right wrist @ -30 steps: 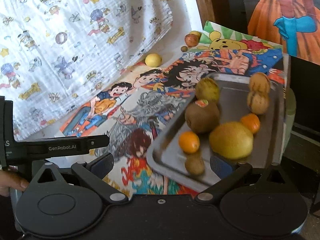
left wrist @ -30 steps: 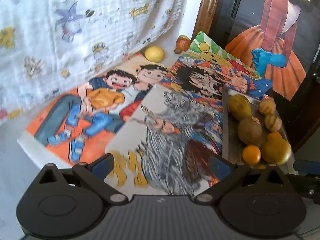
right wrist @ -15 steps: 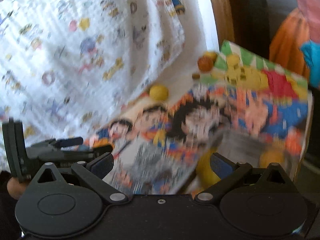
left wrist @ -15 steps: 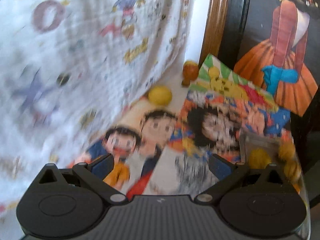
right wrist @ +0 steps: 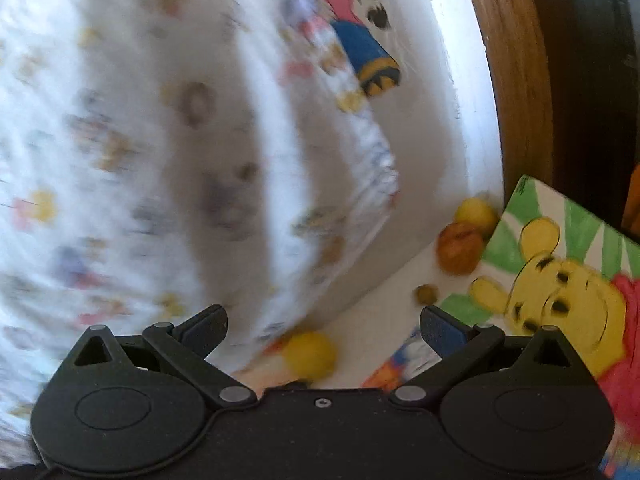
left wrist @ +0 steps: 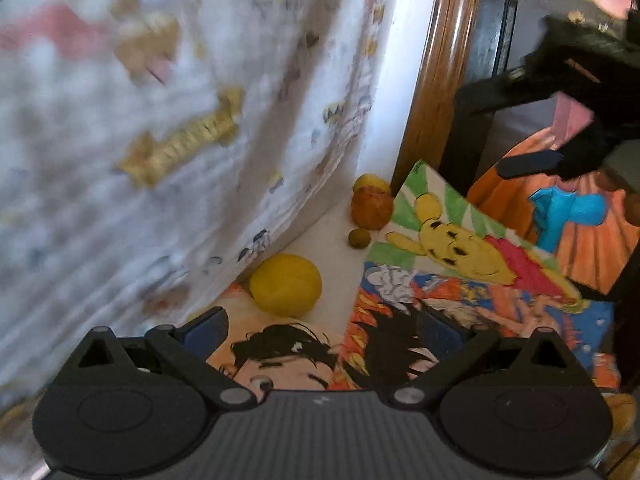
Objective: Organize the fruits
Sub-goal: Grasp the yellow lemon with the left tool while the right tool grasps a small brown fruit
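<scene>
A yellow lemon lies on the white surface at the foot of the hanging cloth, just ahead of my open left gripper, which holds nothing. Further back in the corner sit an orange-red fruit, a yellow fruit behind it and a small brown fruit. In the right wrist view the lemon sits low between the fingers of my open, empty right gripper, with the orange-red fruit, the yellow fruit and the small brown fruit beyond. The right gripper's body shows at the upper right of the left wrist view.
A white cartoon-print cloth hangs along the left. Painted cartoon pictures cover the surface. A wooden post and a dark panel with an orange-dress painting stand at the back right.
Both grippers have moved forward and left toward the back corner. The metal tray of fruits has dropped out of both views, and the lemon and corner fruits loom larger.
</scene>
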